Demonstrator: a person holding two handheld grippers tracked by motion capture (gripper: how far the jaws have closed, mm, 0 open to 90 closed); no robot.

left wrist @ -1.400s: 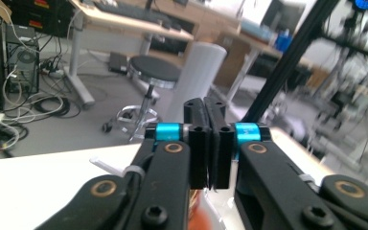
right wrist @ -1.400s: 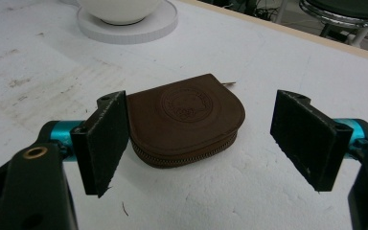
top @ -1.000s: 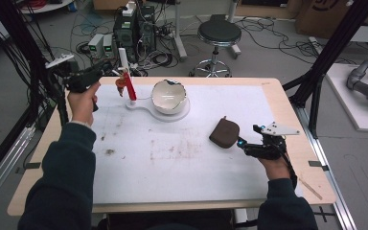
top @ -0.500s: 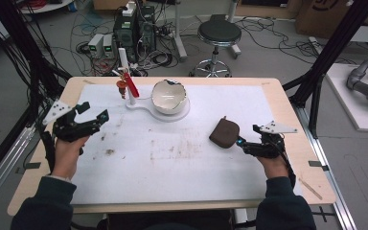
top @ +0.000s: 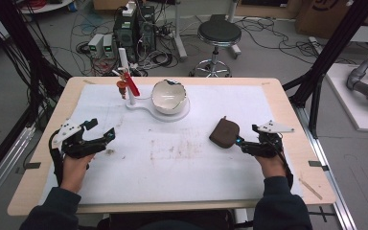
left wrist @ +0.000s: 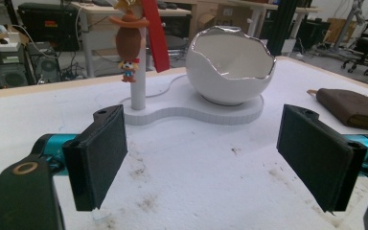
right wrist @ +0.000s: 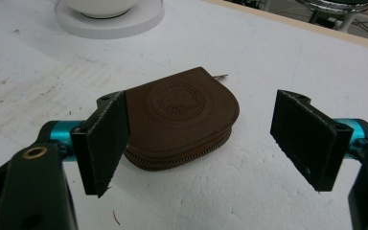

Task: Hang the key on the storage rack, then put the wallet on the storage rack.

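Observation:
A brown leather zip pouch [top: 224, 132] lies flat on the white mat, right of centre. My right gripper [top: 247, 136] is open just right of it; in the right gripper view the pouch [right wrist: 182, 115] sits a little beyond the wide-apart jaws [right wrist: 206, 143], untouched. A white eggshell-shaped bowl [top: 170, 96] rests on a white base [top: 141, 106] whose post carries a red strip and a small hanging figure [top: 121, 87]. My left gripper [top: 103, 129] is open and empty at the mat's left side, facing the bowl [left wrist: 230, 67] and figure [left wrist: 129, 43] from a distance.
The white mat [top: 182, 167] carries faint brown stains near its middle. Black frame posts [top: 326, 62] rise at both sides of the table. A stool [top: 219, 33], computers and cables are on the floor beyond the far edge.
My left gripper has pulled back from the post with the figure toward the near left of the mat, open and empty. The right gripper and the pouch have not moved.

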